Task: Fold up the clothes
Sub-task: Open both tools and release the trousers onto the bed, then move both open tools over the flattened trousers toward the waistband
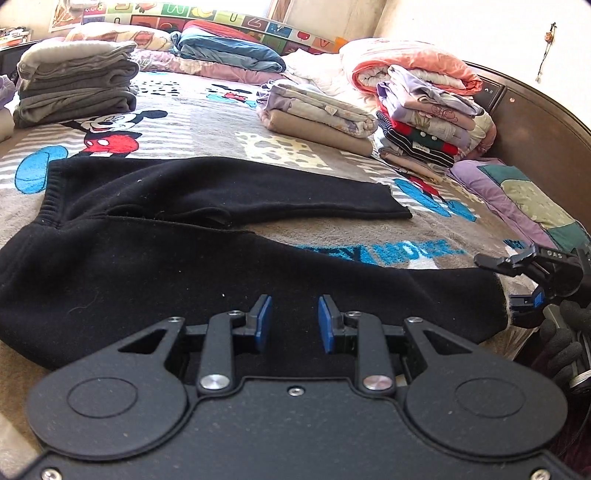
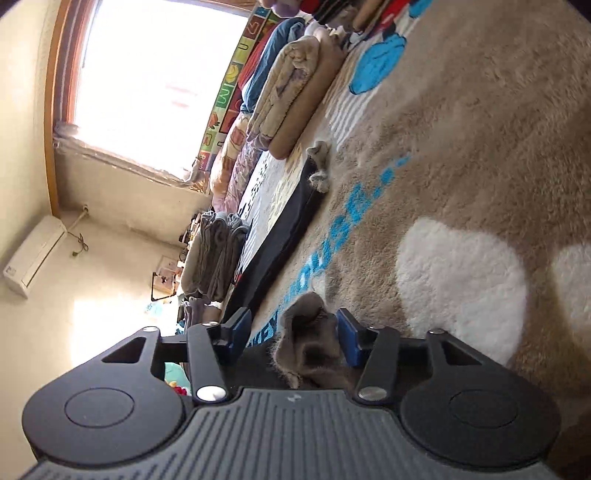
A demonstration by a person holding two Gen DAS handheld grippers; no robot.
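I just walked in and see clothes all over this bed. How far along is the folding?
Done: folded stacks sit on the blanket, a grey pile and a colourful one. In hand: a black sweater lies spread out, one sleeve still extended; the left gripper is open over it, the right gripper beside its edge. Left: folding that sweater.

1. A cartoon-mouse blanket (image 1: 207, 110) covers the bed across the frame's middle.
2. A dark wooden headboard (image 1: 532, 122) curves down the right edge.
3. An alphabet mat (image 1: 236, 18) lines the top.
4. In the right wrist view, a bright window (image 2: 155, 74) fills the upper left, with an air conditioner (image 2: 33, 254) at the left edge.
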